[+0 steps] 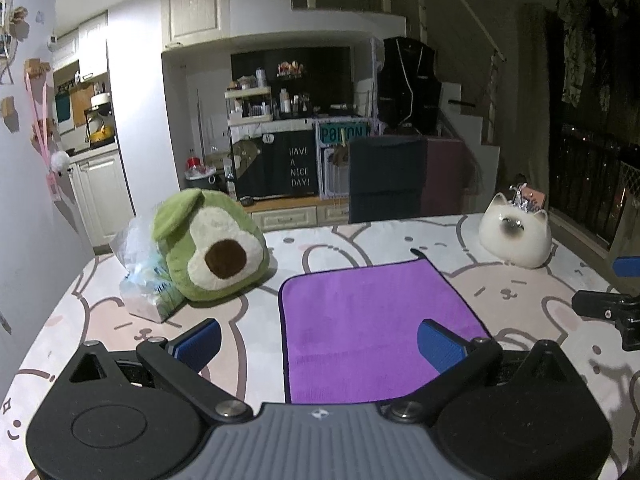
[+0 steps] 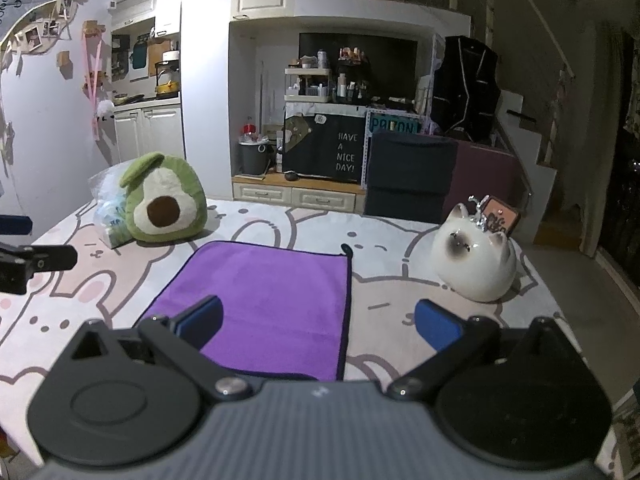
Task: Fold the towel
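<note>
A purple towel with a dark hem lies flat on the rabbit-print table cover; it also shows in the right wrist view. My left gripper is open and empty, hovering over the towel's near left part. My right gripper is open and empty, its left finger over the towel's near edge and its right finger past the towel's right edge. Each gripper shows at the edge of the other's view: the right one and the left one.
A green avocado plush and a plastic bag of packets sit at the far left. A white cat-shaped ceramic holder stands at the far right, with a small card behind it. Cabinets and shelves stand beyond the table.
</note>
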The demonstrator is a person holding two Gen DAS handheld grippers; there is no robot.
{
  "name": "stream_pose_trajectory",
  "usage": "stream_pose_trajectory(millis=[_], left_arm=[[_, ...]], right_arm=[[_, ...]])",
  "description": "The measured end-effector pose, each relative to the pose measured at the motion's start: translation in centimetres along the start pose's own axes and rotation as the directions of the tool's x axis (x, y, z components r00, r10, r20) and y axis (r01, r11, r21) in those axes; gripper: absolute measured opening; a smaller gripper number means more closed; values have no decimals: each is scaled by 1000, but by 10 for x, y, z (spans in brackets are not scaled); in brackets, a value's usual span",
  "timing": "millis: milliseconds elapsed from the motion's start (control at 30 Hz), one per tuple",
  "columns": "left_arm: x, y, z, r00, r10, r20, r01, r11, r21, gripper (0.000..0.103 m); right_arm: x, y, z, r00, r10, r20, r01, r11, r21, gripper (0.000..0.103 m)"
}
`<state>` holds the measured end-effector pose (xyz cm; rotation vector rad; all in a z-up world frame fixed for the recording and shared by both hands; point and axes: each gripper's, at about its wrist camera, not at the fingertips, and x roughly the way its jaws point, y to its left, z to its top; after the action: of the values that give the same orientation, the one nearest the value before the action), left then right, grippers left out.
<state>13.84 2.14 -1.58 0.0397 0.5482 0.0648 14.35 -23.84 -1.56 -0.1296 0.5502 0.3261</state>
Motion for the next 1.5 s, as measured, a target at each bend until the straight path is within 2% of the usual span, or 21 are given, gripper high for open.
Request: stream_pose_trajectory(millis=[333,600,833,1100,1233,1333,1433,1500], left_arm=[[34,8,-17,997,0,-77,-2,1000,-21,103],[58,21,-29,991,-26,-128,20,999,-44,103],[78,31,-42,979,-67,-192,61,997,-37,99],[95,42,-58,950,-173,-261,167,985,-44,96],[102,50,-62,925,-251,-286,236,968,-84,96],[108,54,-63,904,-301,-303,279,953,-114,95],[111,55,-64,890,-323,-323,303,946,-110,88],[115,56,-64,880,-332,-339,313,943,-110,85]], right_arm=[[33,-6,-13,998,14,-65,-14,1000,4,103],[56,-9,-26,994,38,-102,-40,999,-11,103],[75,-16,-38,992,51,-112,-54,998,-30,103],[96,-21,-51,984,121,-134,-133,988,-85,103],[105,-25,-56,974,166,-157,-181,979,-88,103],[111,-27,-58,975,158,-159,-172,982,-79,103],[118,-32,-58,973,163,-166,-178,981,-77,103],[122,-36,-58,959,207,-193,-224,972,-73,103]])
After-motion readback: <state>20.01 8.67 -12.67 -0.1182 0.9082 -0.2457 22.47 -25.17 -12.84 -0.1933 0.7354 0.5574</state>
